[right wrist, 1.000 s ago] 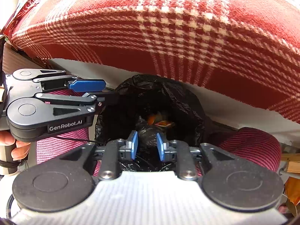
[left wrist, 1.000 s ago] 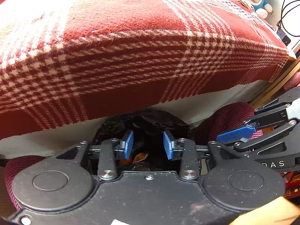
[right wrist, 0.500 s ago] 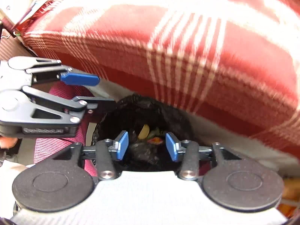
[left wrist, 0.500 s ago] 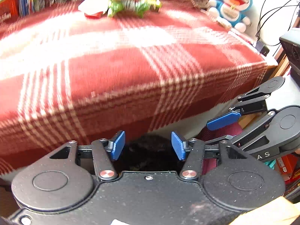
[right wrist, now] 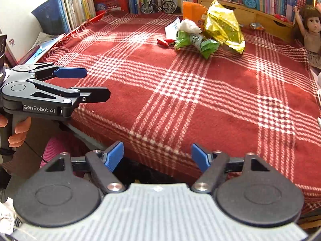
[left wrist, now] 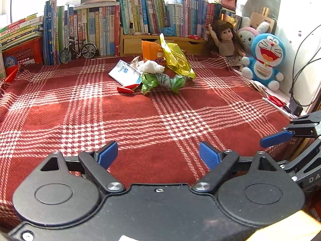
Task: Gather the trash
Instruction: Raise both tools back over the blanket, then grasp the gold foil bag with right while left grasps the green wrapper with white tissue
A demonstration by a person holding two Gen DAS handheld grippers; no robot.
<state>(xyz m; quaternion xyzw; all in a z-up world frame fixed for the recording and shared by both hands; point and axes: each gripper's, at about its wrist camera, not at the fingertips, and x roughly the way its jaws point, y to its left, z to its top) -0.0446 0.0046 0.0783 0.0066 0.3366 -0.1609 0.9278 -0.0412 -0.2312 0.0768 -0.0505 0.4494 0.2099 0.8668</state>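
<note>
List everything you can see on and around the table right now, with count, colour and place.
Plaid cloth: one, red and white, covers the table.
Trash pile: far centre of cloth; yellow foil bag, orange packet, green wrappers, white tissue, white-blue paper, red scrap.
Books: many, mostly blue and green, back edge.
Model bicycle: one, dark, before the books.
Doll: one, brown hair, back right.
Blue cat plush: one, right edge.
Black bin bag: one, below near table edge.
Left gripper: open, empty.
Right gripper: open, empty.

Red-white plaid blanket [left wrist: 140, 116]; yellow, green, perhaps orange wrappers [left wrist: 176, 64].
</note>
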